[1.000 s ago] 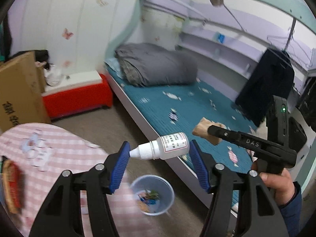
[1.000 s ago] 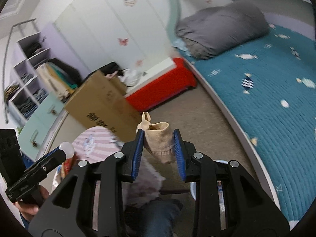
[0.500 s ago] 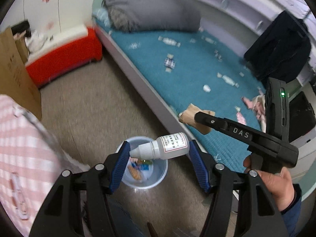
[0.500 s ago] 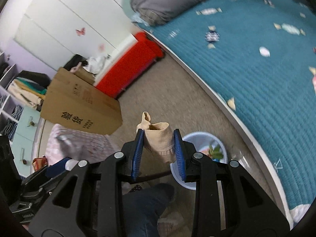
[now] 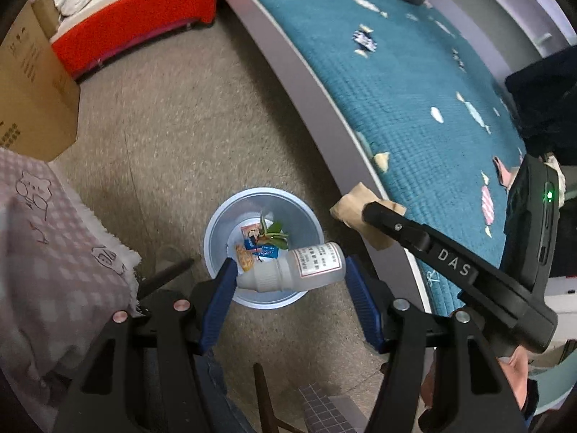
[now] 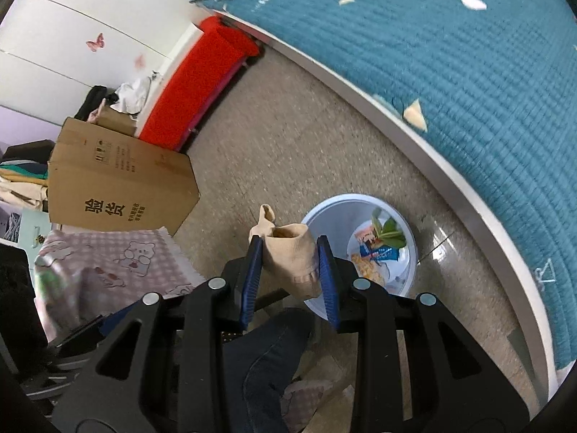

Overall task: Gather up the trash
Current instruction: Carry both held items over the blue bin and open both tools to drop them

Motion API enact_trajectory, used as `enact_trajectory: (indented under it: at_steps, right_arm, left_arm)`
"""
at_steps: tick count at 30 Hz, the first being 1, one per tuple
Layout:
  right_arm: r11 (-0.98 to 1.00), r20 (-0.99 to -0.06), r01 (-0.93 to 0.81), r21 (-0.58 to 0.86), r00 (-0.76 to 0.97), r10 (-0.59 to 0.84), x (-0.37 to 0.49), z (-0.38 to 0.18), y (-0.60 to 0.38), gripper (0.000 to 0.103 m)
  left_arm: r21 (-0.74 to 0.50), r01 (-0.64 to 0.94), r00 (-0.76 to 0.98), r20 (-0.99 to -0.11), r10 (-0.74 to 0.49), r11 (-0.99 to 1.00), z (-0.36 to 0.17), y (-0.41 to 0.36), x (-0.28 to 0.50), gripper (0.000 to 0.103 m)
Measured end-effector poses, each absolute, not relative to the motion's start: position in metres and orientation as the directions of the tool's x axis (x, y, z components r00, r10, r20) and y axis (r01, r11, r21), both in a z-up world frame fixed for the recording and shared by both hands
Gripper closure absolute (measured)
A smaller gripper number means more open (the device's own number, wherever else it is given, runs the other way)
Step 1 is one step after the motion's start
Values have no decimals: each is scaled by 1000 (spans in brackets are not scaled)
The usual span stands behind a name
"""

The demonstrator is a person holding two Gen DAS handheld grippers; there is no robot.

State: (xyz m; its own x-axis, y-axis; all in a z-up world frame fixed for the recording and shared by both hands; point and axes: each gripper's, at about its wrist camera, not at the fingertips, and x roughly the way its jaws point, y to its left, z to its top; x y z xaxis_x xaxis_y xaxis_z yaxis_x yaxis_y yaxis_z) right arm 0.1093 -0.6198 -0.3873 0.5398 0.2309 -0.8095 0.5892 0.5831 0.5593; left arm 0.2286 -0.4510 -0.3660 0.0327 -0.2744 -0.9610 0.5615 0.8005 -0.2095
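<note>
One bucket (image 5: pixel 216 223) stands on the floor (image 5: pixel 173 115) beside the bed (image 5: pixel 414 90), with a few wrappers and a green leaf inside. One white bottle (image 5: pixel 294 268) lies crosswise, gripped in the left gripper (image 5: pixel 288 297) jaws above the bucket. One beige sock (image 6: pixel 290 261) is clamped by the right gripper (image 6: pixel 288 270). A second ago both cameras faced the room; now they look down. Only the right view shows the person's jeans.

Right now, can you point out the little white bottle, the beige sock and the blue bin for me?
white bottle (image 5: pixel 317 265), left wrist view, on its printed label.
beige sock (image 6: pixel 290 258), right wrist view, on its ribbed cuff.
blue bin (image 6: pixel 326 216), right wrist view, on its far rim.
</note>
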Motion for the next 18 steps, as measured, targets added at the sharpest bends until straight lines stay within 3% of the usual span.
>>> enact_trajectory:
  at_steps: [1, 3, 5, 9, 13, 18]
  right_arm:
    - [581, -812, 592, 558, 535, 235, 111, -391, -620, 70]
    - [572, -818, 603, 556, 521, 245, 115, -398, -620, 68]
    - [553, -812, 607, 571, 516, 271, 116, -408, -621, 51]
    - [530, -822, 634, 563, 498, 278, 113, -421, -621, 34]
    - [508, -840, 674, 536, 483, 246, 106, -421, -623, 7]
    - [518, -857, 694, 501, 482, 183, 97, -404, -626, 6]
  left_arm:
    - [-207, 556, 24, -964, -265, 805, -370, -451, 232, 41]
    - [-210, 540, 3, -968, -251, 815, -377, -449, 235, 24]
    - [-195, 532, 3, -972, -233, 824, -382, -448, 236, 22]
    - [-182, 513, -4, -978, -210, 839, -385, -446, 238, 18]
    - [-162, 521, 34, -977, -210, 838, -377, -446, 237, 16]
    - [-181, 539, 66, -965, -255, 823, -355, -447, 232, 16]
